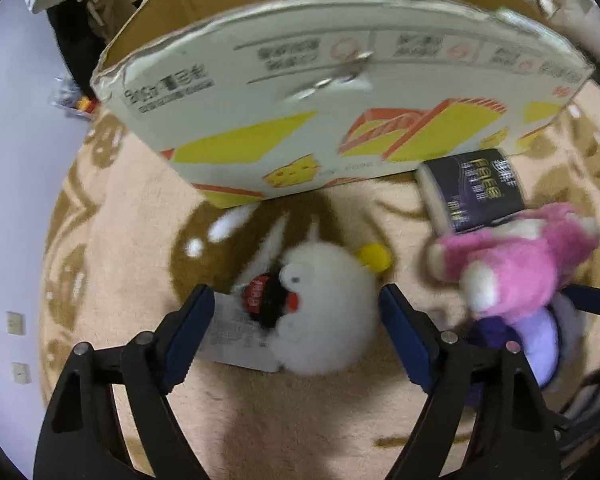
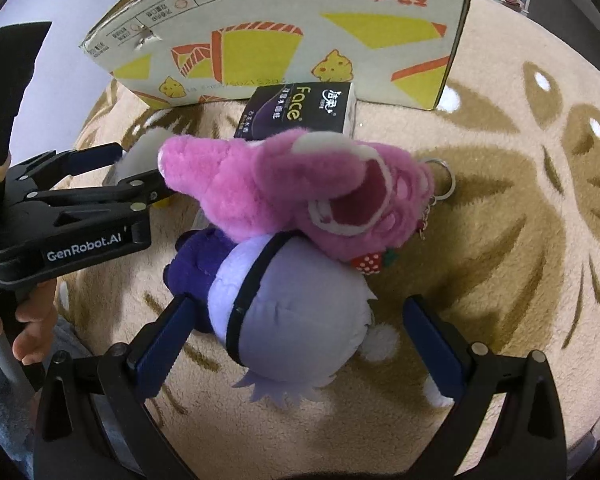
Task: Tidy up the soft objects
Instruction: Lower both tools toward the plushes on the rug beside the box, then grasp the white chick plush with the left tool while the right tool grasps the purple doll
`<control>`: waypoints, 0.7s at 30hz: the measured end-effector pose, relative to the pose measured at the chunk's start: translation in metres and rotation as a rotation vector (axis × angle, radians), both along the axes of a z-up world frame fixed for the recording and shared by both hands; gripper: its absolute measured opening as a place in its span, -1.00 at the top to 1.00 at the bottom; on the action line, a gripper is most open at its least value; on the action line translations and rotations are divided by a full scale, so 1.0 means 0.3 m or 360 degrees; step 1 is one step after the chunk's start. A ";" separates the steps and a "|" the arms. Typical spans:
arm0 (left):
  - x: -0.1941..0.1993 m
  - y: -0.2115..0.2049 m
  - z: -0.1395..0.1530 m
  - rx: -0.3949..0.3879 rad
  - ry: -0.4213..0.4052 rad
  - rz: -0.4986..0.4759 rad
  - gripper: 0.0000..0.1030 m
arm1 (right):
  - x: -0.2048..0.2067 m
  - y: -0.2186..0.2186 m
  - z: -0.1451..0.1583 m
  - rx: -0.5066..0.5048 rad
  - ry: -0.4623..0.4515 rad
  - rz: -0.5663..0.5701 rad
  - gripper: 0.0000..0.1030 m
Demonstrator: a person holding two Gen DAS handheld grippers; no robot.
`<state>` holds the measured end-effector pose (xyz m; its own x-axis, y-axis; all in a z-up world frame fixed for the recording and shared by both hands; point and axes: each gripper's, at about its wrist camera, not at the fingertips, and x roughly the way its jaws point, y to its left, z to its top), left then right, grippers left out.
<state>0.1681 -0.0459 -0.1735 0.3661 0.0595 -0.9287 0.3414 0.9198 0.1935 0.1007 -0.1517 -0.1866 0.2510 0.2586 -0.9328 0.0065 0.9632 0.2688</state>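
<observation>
A white fluffy plush (image 1: 328,312) with a yellow pompom lies on the beige rug, between the open fingers of my left gripper (image 1: 296,312). A pink plush bear (image 2: 296,192) lies on top of a purple plush (image 2: 284,300); both also show at the right of the left wrist view (image 1: 520,264). My right gripper (image 2: 300,340) is open with the purple plush between its fingers. The left gripper (image 2: 112,168) shows from the side in the right wrist view, open around the white plush.
An open cardboard box (image 1: 340,112) with yellow and orange print stands behind the toys (image 2: 284,28). A dark tissue pack (image 2: 300,112) lies against it (image 1: 472,192). A paper label (image 1: 236,332) lies under the white plush. The patterned rug (image 2: 520,220) spreads to the right.
</observation>
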 end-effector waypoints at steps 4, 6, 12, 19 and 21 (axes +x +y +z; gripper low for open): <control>0.016 0.014 -0.020 -0.0032 0.0034 0.0028 -0.61 | 0.003 0.005 -0.008 -0.0003 0.0010 0.0000 -1.00; 0.019 0.013 -0.023 -0.0052 0.0038 0.0021 -0.45 | 0.003 0.007 -0.009 -0.0007 0.0011 0.0004 -1.00; 0.018 0.022 -0.018 -0.0110 0.0042 0.0017 0.01 | 0.005 0.030 -0.015 -0.0027 0.0009 0.0031 -0.98; 0.019 0.023 -0.004 -0.0118 0.0032 0.0016 0.16 | 0.001 0.033 -0.010 0.0026 -0.0005 0.0046 -0.74; 0.021 0.025 -0.002 -0.0118 0.0034 0.0016 0.16 | -0.002 0.037 -0.002 0.0039 -0.0019 0.0062 -0.63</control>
<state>0.1744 -0.0383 -0.1741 0.3461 -0.0063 -0.9382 0.3353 0.9347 0.1175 0.1002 -0.1405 -0.1872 0.2516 0.2911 -0.9230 -0.0343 0.9558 0.2921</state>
